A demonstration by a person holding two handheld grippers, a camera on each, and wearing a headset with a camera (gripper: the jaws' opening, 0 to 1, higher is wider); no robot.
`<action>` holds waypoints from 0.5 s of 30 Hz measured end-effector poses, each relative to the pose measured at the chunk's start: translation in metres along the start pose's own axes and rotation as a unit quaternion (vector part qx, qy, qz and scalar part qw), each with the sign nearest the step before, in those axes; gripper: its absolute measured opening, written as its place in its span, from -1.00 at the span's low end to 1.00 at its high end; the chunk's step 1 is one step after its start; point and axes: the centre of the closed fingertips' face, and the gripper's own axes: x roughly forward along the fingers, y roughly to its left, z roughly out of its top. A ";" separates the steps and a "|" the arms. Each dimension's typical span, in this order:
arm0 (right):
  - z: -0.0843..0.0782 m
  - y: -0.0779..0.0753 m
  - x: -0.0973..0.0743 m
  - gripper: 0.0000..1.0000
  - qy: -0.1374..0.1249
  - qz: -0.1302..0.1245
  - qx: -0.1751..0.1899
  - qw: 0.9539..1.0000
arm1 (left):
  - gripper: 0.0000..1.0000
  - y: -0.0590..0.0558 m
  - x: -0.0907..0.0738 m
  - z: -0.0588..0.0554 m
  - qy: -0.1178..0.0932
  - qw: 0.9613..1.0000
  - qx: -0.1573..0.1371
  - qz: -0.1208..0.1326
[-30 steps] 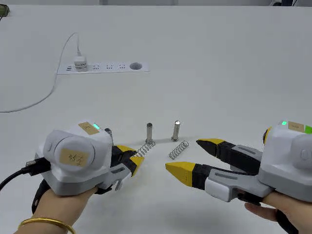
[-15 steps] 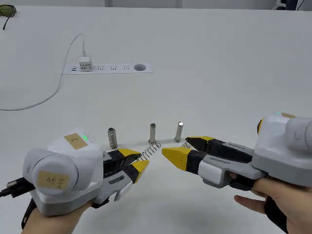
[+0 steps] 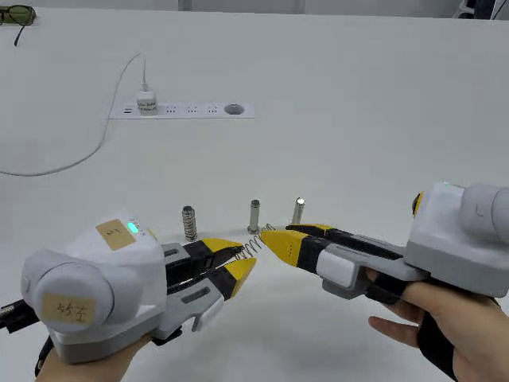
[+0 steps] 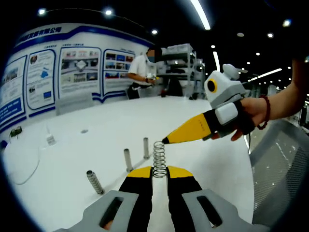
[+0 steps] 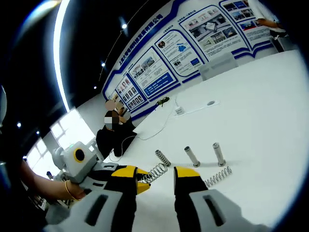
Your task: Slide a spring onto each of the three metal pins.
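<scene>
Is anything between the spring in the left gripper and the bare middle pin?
Nothing visible lies between the spring in the left gripper and the middle pin. The right gripper, jaws open, has a tip beside the spring's free end.

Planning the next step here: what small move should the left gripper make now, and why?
Probably ease the left gripper forward to line its spring up over the middle pin. Its fingers are shut on that spring, the middle pin and right pin are bare, and the left pin already wears one.
</scene>
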 end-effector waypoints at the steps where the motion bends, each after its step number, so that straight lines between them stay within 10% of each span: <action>1: 0.001 0.001 0.000 -0.40 -0.003 0.003 0.007 1.000 | -0.80 -0.001 0.000 0.001 -0.002 1.000 -0.003 -0.002; 15: -0.001 0.009 0.003 -0.59 -0.005 0.025 0.053 0.998 | -0.80 -0.009 -0.006 0.016 -0.037 0.999 0.006 -0.012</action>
